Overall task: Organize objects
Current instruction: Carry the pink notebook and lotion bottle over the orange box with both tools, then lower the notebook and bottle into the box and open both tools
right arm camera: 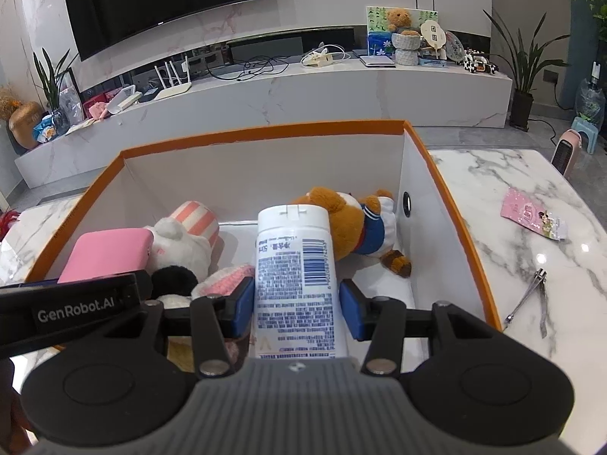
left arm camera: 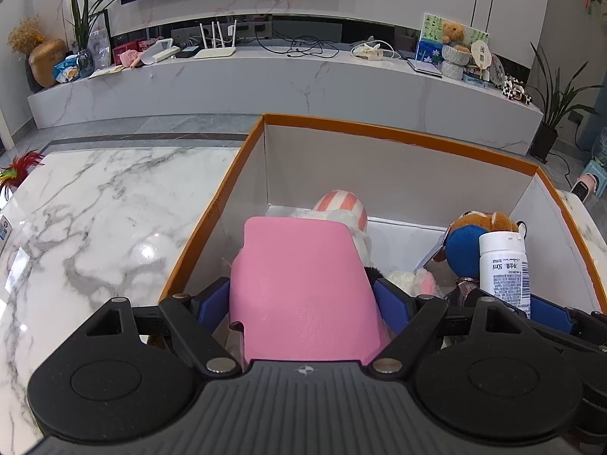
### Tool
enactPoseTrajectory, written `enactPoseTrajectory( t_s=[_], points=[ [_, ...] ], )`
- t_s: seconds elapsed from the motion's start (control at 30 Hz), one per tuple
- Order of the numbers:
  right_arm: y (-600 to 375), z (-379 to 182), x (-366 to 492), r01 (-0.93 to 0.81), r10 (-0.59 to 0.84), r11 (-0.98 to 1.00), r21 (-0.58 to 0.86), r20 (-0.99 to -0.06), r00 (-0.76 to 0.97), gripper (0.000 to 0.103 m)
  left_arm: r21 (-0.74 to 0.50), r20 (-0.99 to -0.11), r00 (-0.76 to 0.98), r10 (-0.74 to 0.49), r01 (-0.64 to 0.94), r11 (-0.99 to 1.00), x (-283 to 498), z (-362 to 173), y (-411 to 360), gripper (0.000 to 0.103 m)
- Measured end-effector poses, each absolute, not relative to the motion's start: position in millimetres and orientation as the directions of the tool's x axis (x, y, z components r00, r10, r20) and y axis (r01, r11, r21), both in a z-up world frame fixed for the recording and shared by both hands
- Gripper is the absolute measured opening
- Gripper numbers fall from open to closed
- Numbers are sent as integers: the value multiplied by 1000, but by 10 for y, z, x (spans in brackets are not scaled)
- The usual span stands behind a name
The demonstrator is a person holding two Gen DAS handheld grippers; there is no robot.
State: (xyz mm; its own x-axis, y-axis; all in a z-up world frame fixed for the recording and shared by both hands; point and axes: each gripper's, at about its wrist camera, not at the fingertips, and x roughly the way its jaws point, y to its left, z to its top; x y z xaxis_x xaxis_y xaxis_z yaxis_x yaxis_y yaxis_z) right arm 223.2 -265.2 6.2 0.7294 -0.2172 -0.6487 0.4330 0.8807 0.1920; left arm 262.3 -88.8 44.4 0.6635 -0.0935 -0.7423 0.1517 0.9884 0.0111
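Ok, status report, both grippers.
Left gripper holding pink case. Right gripper holding white bottle. Both over orange box; plush toys below.

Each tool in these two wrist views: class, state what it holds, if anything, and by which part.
The left tool grips a pink case by its two side edges. The right tool grips a white bottle across its labelled body, cap pointing away.

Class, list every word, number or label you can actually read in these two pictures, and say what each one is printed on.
"GenRobot.AI": on the black side of the left gripper, seen from the right wrist view.
"50ml": on the white bottle label, beside Chinese characters.
Bottle's fine print and barcode digits: too small to read.
Pink packet on the table: print blurred.
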Motion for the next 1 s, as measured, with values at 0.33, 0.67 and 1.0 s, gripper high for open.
enactPoseTrajectory(
  t_s=[0.33,0.67,1.0],
  points=[
    [-2630,47,2225,437,-232,886,156,-666,709,51,39,-751,656,-76,159,987,2608,421,-920,95],
    [-2650,23,2222,433,-223,889,147,-687,692,52,70,-760,648,-59,171,983,2597,402,-966,96],
    [-2683,9,2215,453,-249,881,135,-683,687,64,63,-754,654,-65,170,984,2597,413,-950,96]
  ],
)
